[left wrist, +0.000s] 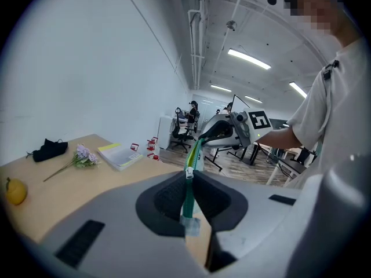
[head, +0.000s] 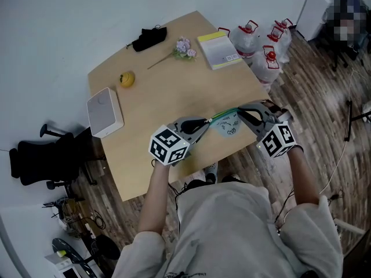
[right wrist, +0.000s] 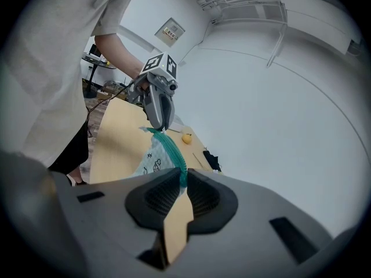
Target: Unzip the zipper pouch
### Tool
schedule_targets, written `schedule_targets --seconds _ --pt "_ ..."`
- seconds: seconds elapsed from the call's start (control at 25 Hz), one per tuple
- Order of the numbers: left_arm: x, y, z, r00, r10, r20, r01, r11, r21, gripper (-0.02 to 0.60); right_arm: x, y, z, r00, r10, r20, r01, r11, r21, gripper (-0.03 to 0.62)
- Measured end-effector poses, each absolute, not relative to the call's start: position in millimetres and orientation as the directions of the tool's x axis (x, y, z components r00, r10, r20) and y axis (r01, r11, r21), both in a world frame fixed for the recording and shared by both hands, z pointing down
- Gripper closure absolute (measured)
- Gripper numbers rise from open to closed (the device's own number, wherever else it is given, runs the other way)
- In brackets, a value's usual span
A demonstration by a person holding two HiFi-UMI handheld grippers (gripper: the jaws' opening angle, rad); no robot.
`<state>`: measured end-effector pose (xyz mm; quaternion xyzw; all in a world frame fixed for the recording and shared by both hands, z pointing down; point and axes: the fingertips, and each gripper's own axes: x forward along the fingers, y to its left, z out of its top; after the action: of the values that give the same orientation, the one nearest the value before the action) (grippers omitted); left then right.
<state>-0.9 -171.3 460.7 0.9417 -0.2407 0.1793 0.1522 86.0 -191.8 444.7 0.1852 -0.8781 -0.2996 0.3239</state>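
The zipper pouch [head: 228, 125] is pale blue with a green zipper and hangs in the air between my two grippers, over the table's front edge. My left gripper [head: 204, 122] is shut on the pouch's left end. In the left gripper view its jaws [left wrist: 189, 177] pinch the green zipper band, and the small white zipper pull [left wrist: 189, 172] sits right at the fingertips. My right gripper [head: 246, 114] is shut on the other end of the zipper [right wrist: 173, 154], with the printed pouch body [right wrist: 151, 162] hanging below. The band runs nearly taut from one gripper to the other.
On the wooden table [head: 174, 91] lie a white box [head: 105, 112], a yellow fruit [head: 127, 79], a black cloth [head: 149, 38], a sprig of flowers [head: 184, 47] and a yellow-edged book [head: 219, 49]. Water jugs [head: 264, 54] stand on the floor at right. A black chair [head: 40, 158] is at left.
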Motion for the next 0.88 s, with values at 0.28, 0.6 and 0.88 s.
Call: schedule_targets --seconds 0.28,0.6,0.88 --pt "-18 -171 463 0.8 -0.425 0.424 -0.54 -0.818 0.199 0.532 104 -200 442 -0.702 -0.544 0.459 -0.152 0.744 0.65 0.548" --pt "-22 -170 465 0.79 -0.44 0.427 -0.556 -0.807 0.199 0.531 114 -204 442 -0.697 -0.555 0.455 -0.171 0.744 0.646 0.548" --pt "-24 -174 468 0.773 -0.468 0.427 -0.589 -0.781 0.21 0.531 112 -204 439 -0.704 -0.554 0.445 -0.189 0.75 0.634 0.548"
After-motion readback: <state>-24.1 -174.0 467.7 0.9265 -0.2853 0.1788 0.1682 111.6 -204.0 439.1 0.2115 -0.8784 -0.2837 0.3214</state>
